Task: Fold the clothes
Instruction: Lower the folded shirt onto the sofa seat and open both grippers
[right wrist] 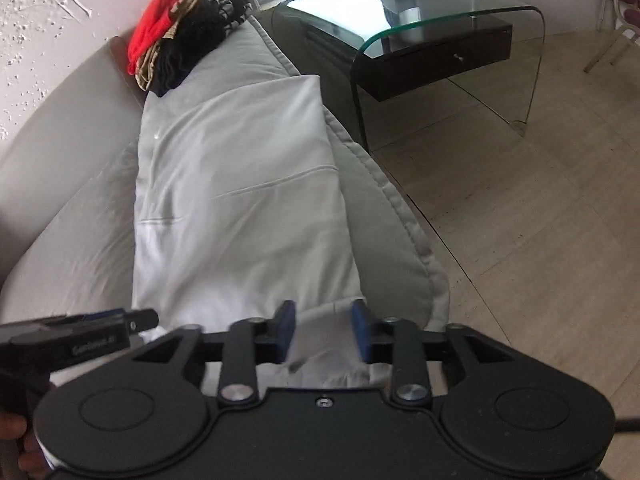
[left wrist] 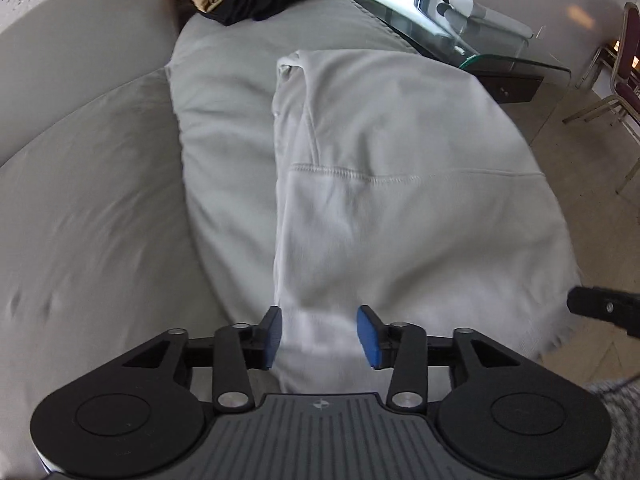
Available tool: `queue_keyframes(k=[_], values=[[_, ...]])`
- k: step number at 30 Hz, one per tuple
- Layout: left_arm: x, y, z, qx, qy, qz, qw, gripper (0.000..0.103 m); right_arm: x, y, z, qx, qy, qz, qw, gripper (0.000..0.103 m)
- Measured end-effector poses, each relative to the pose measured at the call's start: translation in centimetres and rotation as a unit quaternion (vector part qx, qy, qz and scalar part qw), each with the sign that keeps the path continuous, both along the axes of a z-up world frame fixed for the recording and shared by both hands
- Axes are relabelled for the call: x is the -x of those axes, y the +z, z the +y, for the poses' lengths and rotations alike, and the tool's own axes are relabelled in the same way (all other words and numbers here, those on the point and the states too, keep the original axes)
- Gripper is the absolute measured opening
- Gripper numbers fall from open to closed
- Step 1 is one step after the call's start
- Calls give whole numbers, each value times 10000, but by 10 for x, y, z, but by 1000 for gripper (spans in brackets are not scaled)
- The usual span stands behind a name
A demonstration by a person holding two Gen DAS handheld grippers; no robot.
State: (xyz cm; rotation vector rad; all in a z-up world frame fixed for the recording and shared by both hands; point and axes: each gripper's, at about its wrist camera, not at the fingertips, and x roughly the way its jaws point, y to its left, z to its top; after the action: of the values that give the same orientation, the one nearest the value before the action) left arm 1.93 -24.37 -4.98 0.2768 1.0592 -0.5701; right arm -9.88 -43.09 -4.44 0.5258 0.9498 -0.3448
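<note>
White garment [left wrist: 400, 184] lies stretched along the grey couch cushion [left wrist: 224, 92], its near end gathered under both tools. Left gripper [left wrist: 319, 338] has its blue fingers apart with cloth between them; right gripper [right wrist: 323, 330] likewise, fingers spread astride the near hem. Heaped dark and red clothes [right wrist: 180, 36] sit at the cushion's far end, beside a glass side table [right wrist: 440, 20].

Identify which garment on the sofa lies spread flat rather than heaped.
The white garment, stretched flat along the cushion under both tools; the red, tan and black clothes sit heaped at the far end.
</note>
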Motion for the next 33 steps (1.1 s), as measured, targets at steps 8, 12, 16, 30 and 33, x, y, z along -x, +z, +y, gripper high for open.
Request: queue_keyframes(k=[8,12,16,30,33], values=[[42,75,34,571,7,-638,9963,69,28,88,43,595,322,-524,9963,68],[60,107,48,822,-87,-882,9927,78,39,120,59,730,494,-565,9945,77],[76,126,60,938,-97,-1039,9901,84,43,142,72,966,627,-503,9921,88],[98,127,58,761,-231,-1019,9916,100,55,149,93,1350,820,-133,9873,103],[98,122,55,715,-232,-981,9923,100,56,144,92,1333,786,-109,9879,103]])
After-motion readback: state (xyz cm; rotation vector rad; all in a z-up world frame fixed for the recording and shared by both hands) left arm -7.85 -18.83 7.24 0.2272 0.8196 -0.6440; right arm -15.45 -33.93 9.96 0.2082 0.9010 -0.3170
